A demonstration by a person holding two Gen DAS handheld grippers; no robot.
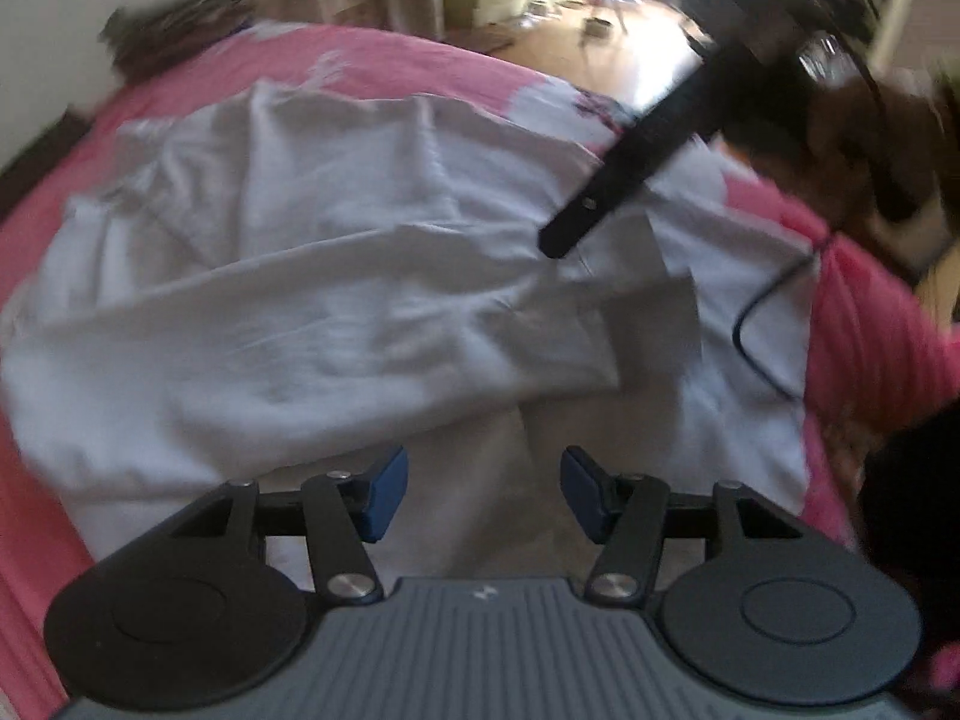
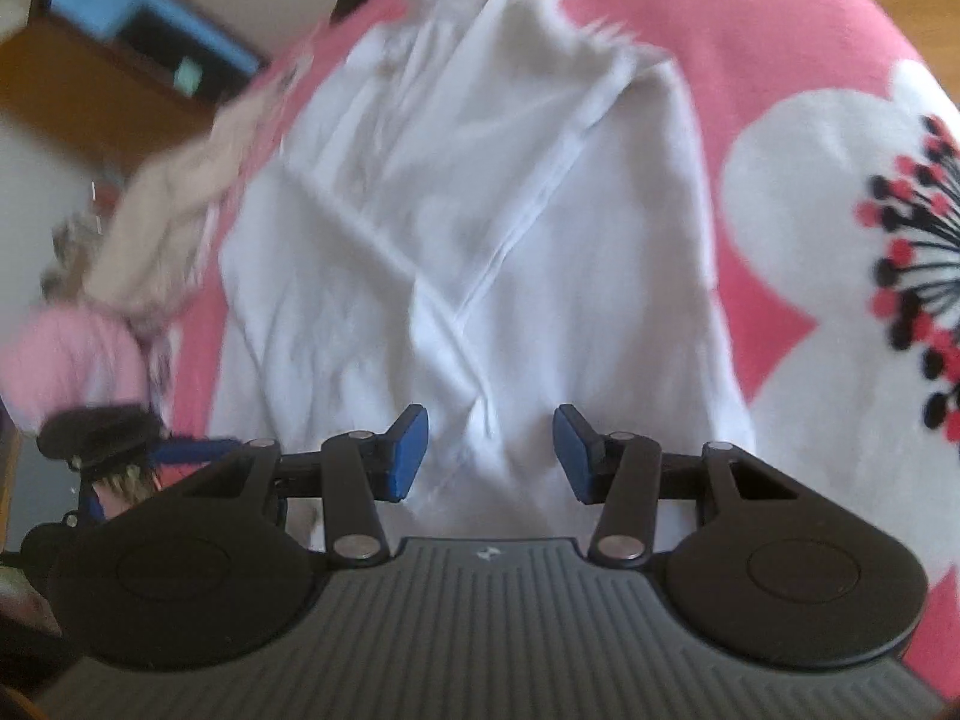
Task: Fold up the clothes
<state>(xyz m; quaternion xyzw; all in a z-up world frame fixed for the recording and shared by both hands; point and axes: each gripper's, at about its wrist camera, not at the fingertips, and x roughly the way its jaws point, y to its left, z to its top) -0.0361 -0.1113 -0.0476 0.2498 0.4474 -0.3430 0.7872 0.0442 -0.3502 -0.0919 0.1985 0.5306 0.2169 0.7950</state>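
Note:
A white long-sleeved garment (image 1: 336,276) lies spread on a pink bedspread (image 1: 420,60), with one sleeve folded across its body. My left gripper (image 1: 485,492) is open and empty, hovering over the garment's near part. The right gripper's black finger (image 1: 624,174) reaches in from the upper right above the garment. In the right wrist view the same white garment (image 2: 456,228) lies lengthwise with a seam line down its middle. My right gripper (image 2: 491,453) is open and empty just above the cloth.
The pink bedspread (image 2: 780,36) has a big white flower print (image 2: 840,228). A beige garment (image 2: 162,228) and a pink one (image 2: 66,360) lie at the bed's left side. A black cable (image 1: 762,324) trails over the cloth. A wooden floor (image 1: 600,42) lies beyond the bed.

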